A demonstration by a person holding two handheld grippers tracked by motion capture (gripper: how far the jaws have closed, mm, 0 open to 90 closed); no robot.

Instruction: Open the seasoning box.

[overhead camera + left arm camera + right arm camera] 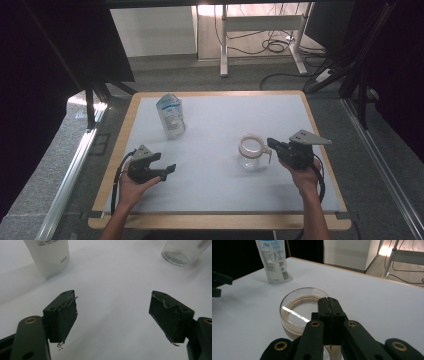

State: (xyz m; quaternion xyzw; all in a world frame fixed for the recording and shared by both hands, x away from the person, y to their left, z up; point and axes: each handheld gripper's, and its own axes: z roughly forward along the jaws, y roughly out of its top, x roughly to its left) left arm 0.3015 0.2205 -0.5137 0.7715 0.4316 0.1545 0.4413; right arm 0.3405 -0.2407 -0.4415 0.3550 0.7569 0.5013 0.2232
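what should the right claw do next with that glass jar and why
Probably lift the glass jar a little and bring it toward the pouch. The right claw looks shut on what seems to be the jar's handle, at the rim on the person's right. The jar stands upright on the table, and looks empty. The left claw is open, holding nothing, short of the upright pouch.

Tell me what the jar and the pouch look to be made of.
Jar: clear glass or hard plastic, glossy; the table shows through its wall and its lid catches a bright glint. A tan ring, perhaps wood or rubber, circles the mouth.
Pouch: soft white plastic film, printed in blue; it stands creased and slightly slumped.
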